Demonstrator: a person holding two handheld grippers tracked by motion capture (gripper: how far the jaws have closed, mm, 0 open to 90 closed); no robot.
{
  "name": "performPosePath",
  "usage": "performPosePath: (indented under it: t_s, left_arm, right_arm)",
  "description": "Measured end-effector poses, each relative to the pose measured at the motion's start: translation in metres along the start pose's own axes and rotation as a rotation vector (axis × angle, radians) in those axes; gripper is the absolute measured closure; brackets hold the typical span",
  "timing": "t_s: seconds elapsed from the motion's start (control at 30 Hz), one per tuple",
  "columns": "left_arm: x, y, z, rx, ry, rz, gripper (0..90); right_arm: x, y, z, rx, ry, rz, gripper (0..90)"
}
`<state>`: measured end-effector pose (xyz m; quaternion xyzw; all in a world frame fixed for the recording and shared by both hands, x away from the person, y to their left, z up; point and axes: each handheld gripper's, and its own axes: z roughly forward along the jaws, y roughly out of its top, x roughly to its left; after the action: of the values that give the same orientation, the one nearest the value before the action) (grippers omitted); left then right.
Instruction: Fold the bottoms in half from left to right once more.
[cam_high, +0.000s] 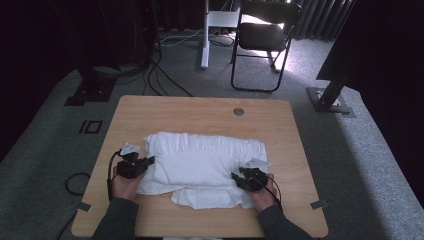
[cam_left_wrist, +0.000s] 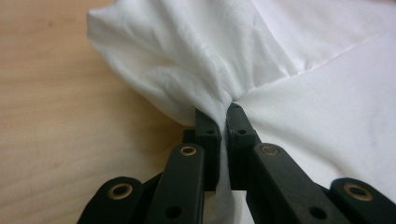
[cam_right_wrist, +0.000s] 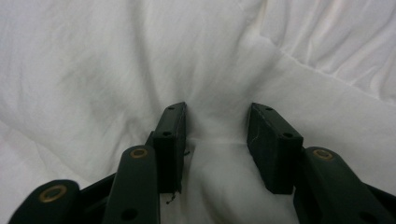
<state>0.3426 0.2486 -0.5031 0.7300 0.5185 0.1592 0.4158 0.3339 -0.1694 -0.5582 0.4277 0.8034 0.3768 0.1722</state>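
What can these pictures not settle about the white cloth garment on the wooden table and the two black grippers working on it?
- Kind of garment: the white cloth garment lies bunched in the high view.
- Right gripper: cloth sits between its parted jaws in the right gripper view; whether the pads press it is unclear.
- Left gripper: the pinched fold hides how many layers it holds.
- Wooden table: its near edge is cut off by the frame.

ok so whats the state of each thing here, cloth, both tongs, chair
cloth: white, lying crumpled on the table, part folded, near edge doubled over
left tongs: shut on a pinch of the cloth at its left edge
right tongs: jaws apart, a ridge of cloth between them, pads not pressing it
chair: unfolded, standing on the floor beyond the table, nobody in it
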Motion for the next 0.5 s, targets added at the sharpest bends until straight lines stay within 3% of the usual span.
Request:
performPosePath:
  t_s: [0.17,0.2,0.27,0.5]
  left_arm:
    - [-0.002,0.007,-0.006,-0.030,-0.036,-0.007,87.2]
    - [-0.002,0.010,-0.009,-0.053,-0.068,-0.018,87.2]
    - [-0.003,0.013,-0.013,-0.068,-0.090,-0.025,87.2]
    - [-0.007,0.019,-0.014,-0.079,-0.094,-0.002,87.1]
  right_arm:
    - [0.000,0.000,-0.001,0.005,0.001,0.003,56.4]
    - [-0.001,0.001,-0.001,0.010,0.007,0.007,56.4]
    - [-0.001,0.001,-0.001,0.011,0.007,0.006,56.4]
    - [0.000,0.003,-0.003,0.023,0.005,0.008,55.0]
